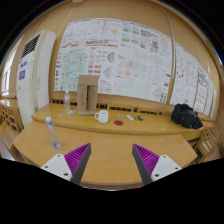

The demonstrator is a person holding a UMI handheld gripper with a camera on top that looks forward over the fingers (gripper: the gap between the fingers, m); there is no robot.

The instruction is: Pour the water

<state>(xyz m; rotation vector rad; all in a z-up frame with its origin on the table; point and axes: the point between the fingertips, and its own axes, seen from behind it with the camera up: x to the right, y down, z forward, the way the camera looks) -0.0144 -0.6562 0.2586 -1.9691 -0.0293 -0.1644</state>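
A clear plastic water bottle (68, 102) stands upright on the far side of the wooden table (110, 140), left of a cardboard box (88, 93). To the right of the box sits a white mug (101, 116). A second small bottle with a pink cap (53, 135) stands nearer, just beyond my left finger. My gripper (112, 163) hangs above the near part of the table, open, with nothing between its purple pads (78, 158). All these things lie well ahead of the fingers.
A black bag (185, 116) rests at the table's far right. Small items (120, 122) lie near the mug. Posters cover the wall (125, 55) behind, and a white air conditioner (28, 75) stands at the left.
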